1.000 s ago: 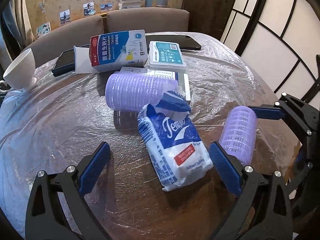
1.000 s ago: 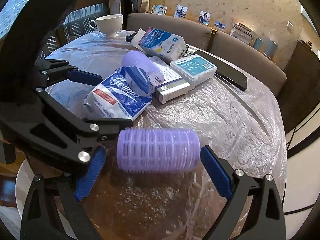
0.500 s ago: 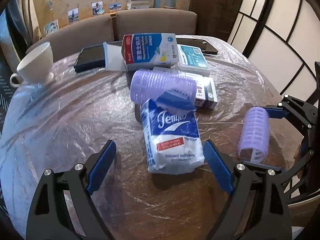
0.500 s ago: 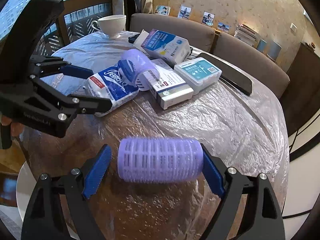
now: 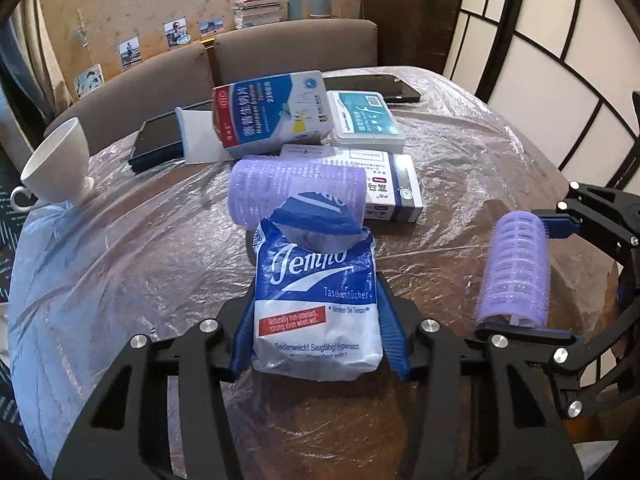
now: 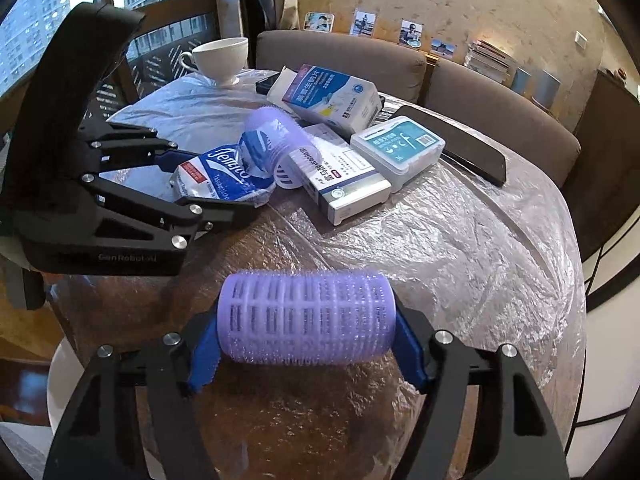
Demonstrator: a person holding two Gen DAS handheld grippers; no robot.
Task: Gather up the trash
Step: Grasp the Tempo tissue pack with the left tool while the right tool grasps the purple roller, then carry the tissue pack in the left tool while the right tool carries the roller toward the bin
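Step in hand: twin pickup, both grips just closed.
Left claw [image 5: 316,340]: jaws closed in just now, clamped on the sides of tissue pack [image 5: 318,300], near its lower end; pack still lying on the plastic-covered surface [image 5: 120,280], top flap leaning against far hair roller [image 5: 296,188].
Right claw [image 6: 308,356]: jaws also narrowed just now, gripping near hair roller [image 6: 306,316] end to end, at the near edge of the surface.
Handling advice: lift the soft pack straight and slowly to avoid dragging the far roller; hold the roller square on its ends against slipping; avoid snagging the plastic film.

Count:
- hair rollers: 2
- tissue pack: 1
- medicine boxes [image 5: 272,116]: 2
- flat plastic case [image 5: 366,120]: 1
- cup [image 5: 58,164]: 1
- dark flat devices [image 5: 156,140]: 2
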